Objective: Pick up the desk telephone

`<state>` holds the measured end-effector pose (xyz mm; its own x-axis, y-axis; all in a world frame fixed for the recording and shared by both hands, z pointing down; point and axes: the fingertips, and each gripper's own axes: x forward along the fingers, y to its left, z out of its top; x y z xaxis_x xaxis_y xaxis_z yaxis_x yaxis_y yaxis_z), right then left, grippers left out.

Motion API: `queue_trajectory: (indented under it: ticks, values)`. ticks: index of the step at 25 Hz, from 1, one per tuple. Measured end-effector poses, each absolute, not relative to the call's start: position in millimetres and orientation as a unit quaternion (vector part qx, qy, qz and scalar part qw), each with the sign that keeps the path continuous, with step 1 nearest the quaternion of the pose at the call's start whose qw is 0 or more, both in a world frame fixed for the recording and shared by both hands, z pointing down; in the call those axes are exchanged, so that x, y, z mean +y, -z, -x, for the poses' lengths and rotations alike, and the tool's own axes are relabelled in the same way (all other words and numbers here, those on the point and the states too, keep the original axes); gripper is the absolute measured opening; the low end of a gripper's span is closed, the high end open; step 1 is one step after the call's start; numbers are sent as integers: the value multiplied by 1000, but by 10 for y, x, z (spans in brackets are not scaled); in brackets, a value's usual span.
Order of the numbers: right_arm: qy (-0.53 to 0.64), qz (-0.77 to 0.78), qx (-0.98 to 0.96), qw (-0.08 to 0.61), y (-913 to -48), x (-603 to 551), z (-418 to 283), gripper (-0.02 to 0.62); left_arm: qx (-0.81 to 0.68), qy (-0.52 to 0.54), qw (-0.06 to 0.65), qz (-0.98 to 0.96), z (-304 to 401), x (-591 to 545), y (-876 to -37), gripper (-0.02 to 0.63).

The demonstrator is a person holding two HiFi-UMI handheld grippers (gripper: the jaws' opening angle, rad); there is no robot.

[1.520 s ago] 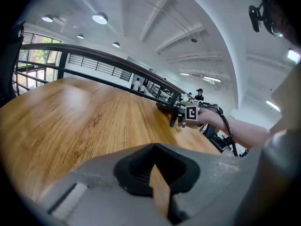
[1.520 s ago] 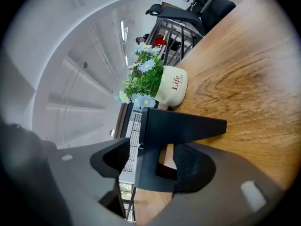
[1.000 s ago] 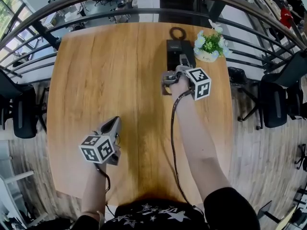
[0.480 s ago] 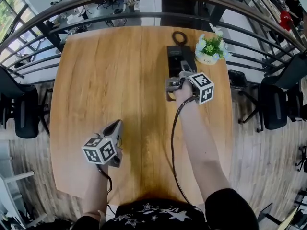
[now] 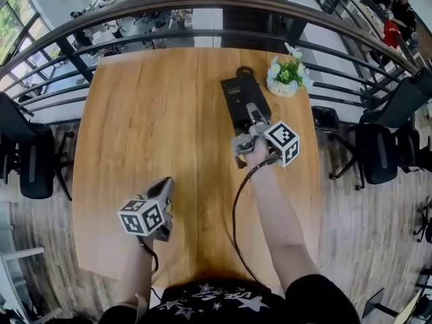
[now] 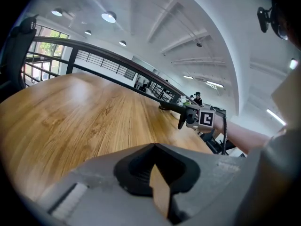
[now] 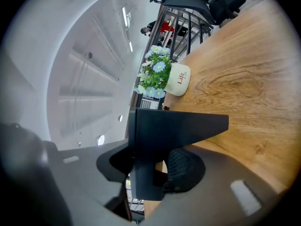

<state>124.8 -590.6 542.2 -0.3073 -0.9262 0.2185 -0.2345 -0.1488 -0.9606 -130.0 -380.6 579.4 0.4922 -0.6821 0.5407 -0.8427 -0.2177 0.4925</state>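
- Desk telephone [image 5: 237, 94]: black set, lying lengthwise on the far right part of the wooden table [image 5: 142, 113]. Its coiled cord [image 5: 244, 71] is looping at the far end.
- Right gripper [image 5: 251, 119]: it is reaching over the near end of the desk telephone. Its jaws have just been closing and are now pinching the black housing, with one ribbed pad [image 7: 186, 168] pressing against it.
- Right gripper view: the housing is filling the gap between the jaws and jutting out over the wood grain. Whether the set is sitting on the tabletop or clearing it cannot be told.
- Left gripper [image 5: 162, 183]: it is hanging over the near left part of the table, well apart from the desk telephone. Its jaws are pressing together with only a thin slit showing between them, and they are carrying nothing.
- Flower pot [image 5: 286, 78]: white pot of small white and blue blooms, standing near the far right side of the desk telephone, apart from it.
- Surroundings: a dark metal railing [image 5: 169, 5] is curving round the far edge of the table, and a black office chair [image 5: 30, 160] is standing off the left side.
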Motion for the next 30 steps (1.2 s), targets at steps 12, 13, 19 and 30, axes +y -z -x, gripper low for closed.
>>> queue_trajectory:
  ticks: [12, 13, 19, 30]
  values:
    - [545, 444, 652, 283, -4863, -4757, -1055, 170, -488, -92, 394, -773, 1496, -2958, -5643, 2]
    - [546, 440, 653, 287, -4810, -4660, -1038, 170, -488, -92, 394, -773, 1539, -2884, -5623, 2]
    - [553, 416, 650, 314, -4597, -4050, -1147, 170, -485, -89, 377, -784, 1564, -2557, -5459, 2]
    - [544, 417, 642, 344, -4596, -2893, -1215, 172, -449, -84, 365, -811, 1538, -1904, -5312, 2]
